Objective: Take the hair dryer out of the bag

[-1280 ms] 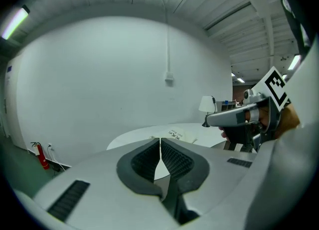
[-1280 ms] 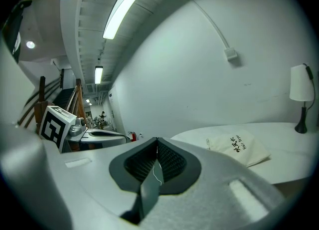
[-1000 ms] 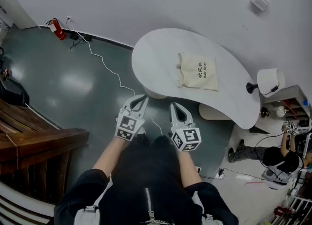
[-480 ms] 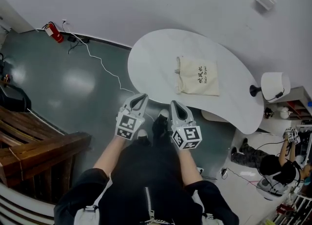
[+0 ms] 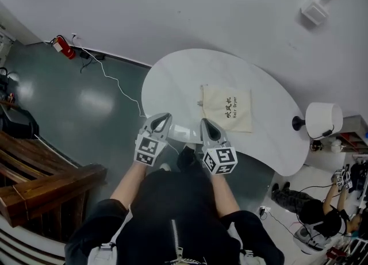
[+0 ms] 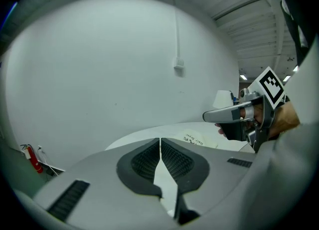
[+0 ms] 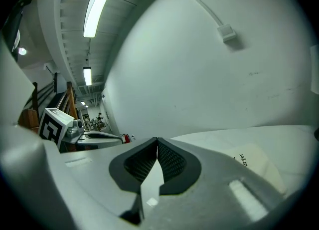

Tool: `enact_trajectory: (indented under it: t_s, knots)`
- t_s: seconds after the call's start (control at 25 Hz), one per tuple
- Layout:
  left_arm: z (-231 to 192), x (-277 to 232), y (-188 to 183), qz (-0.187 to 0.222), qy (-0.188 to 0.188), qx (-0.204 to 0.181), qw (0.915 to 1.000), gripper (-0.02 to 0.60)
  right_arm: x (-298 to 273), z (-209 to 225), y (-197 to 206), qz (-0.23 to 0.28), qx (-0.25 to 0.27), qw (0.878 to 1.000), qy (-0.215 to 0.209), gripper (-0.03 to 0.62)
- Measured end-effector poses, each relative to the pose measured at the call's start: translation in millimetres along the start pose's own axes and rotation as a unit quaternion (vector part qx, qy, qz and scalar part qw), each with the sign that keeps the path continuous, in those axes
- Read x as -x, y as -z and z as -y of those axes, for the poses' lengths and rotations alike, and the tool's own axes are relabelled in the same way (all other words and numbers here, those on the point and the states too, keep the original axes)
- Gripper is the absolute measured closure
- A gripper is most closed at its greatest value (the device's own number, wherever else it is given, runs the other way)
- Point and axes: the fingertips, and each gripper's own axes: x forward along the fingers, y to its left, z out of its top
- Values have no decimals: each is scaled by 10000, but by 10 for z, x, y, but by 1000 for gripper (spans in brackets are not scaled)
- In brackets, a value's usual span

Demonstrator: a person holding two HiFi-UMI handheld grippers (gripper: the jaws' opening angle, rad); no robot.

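A cream cloth bag (image 5: 227, 107) with dark print lies flat on the white kidney-shaped table (image 5: 172, 83); the hair dryer is hidden, no part of it shows. My left gripper (image 5: 163, 116) hangs at the table's near edge, left of the bag, shut and empty. Beside it my right gripper (image 5: 206, 123) is also shut and empty, just short of the bag's near left corner. In the left gripper view the bag (image 6: 195, 140) shows beyond the closed jaws (image 6: 160, 139). The right gripper view has the bag (image 7: 254, 161) at right, past the closed jaws (image 7: 157, 139).
A white lamp (image 5: 322, 119) on a black stem stands at the table's right end. A wooden staircase (image 5: 40, 175) runs at the left. A cable (image 5: 118, 83) trails over the green floor to a red extinguisher (image 5: 63, 47). A person (image 5: 313, 215) sits at lower right.
Both grippers have moved forward together to the table's near edge, still shut. The table and bag now lie closer and lower in the head view.
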Motion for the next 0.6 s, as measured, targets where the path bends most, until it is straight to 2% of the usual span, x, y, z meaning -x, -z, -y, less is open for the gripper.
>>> enact_trajectory:
  t_s: [0.36,0.6]
  knots:
    - [52,-546,-105,-234,-76,-21,9997,565,-143,567,77,-426,214,9988,94,585]
    - [47,-764,-158,-313,-26,-66,9995,565,-269,775,205,-723,253,9970,131,535]
